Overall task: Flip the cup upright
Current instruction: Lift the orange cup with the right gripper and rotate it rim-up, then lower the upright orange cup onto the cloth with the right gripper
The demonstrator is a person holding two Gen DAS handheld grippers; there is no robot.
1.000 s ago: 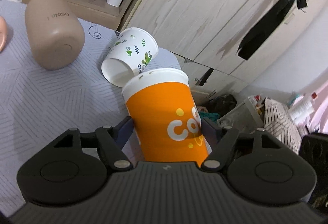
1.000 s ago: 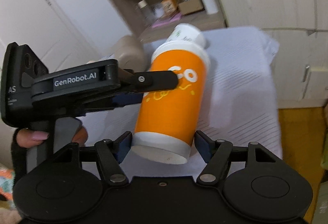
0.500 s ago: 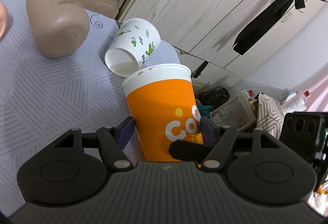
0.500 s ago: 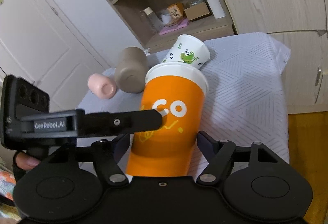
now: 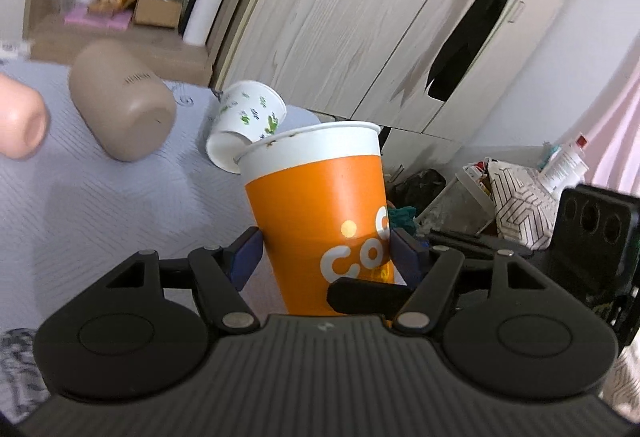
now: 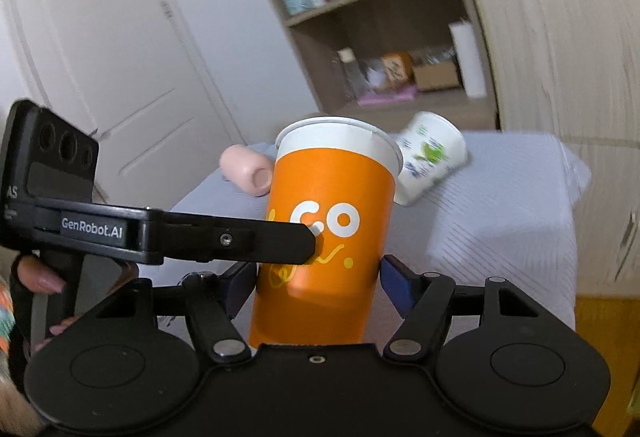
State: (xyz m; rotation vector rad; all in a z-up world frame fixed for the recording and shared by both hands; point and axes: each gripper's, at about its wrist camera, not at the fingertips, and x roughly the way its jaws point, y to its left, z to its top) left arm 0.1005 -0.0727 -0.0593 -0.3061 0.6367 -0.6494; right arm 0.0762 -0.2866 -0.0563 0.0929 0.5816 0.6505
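Orange cup (image 5: 320,213) upright (rim up); both hand-held grippers flanking.

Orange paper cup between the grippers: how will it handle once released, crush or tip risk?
The orange paper cup looks thin-walled, so a hard squeeze would probably dent it. It seems empty and light, likely easy to knock. Tall with a narrower base on the soft quilted bedcover, it may tip.

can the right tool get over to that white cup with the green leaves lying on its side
Probably not yet. The orange cup stands between the right tool's fingers, directly in front of the white leaf-print cup, and the left tool presses on it too.
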